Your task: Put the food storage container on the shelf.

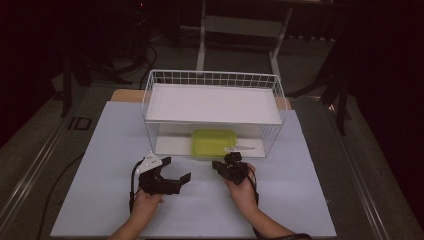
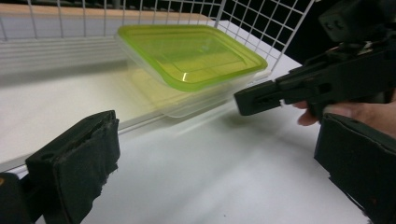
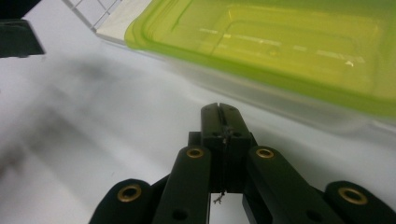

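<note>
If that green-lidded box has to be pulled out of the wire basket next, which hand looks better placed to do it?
Probably the right. The right gripper sits just before the green-lidded box, though its jaws are shut. The left gripper is open but lies further left, angled sideways.
</note>
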Motion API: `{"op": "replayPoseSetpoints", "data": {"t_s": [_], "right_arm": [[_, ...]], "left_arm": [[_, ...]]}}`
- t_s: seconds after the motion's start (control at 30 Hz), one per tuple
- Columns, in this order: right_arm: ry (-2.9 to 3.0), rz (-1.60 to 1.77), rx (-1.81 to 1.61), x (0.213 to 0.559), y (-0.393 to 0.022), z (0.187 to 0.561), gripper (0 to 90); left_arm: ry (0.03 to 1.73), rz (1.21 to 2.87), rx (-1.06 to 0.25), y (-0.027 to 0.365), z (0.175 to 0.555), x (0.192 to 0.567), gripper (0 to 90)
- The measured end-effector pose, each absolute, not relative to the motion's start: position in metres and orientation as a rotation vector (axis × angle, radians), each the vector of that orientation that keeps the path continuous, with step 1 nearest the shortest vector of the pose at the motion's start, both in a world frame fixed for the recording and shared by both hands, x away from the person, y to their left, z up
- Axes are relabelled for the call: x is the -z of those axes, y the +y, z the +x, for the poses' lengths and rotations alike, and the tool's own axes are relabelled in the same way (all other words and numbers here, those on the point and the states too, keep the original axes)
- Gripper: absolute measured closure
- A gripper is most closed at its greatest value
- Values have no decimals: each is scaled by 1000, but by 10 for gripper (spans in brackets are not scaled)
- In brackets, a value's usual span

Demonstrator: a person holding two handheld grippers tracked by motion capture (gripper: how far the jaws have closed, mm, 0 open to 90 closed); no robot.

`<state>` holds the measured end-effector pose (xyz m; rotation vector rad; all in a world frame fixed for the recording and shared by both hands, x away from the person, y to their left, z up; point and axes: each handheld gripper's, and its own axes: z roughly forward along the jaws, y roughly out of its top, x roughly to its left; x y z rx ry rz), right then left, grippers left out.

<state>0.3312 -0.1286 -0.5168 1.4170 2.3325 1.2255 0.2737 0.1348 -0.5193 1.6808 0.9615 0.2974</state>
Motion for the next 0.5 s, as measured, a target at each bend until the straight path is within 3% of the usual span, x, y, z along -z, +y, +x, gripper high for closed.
{"op": "replayPoseSetpoints", "data": {"t_s": [0.5], "right_arm": [[2272,1468,-1221,523,-117,367,899]], "left_arm": [[949,1660,-336,139,271,515,2]]}}
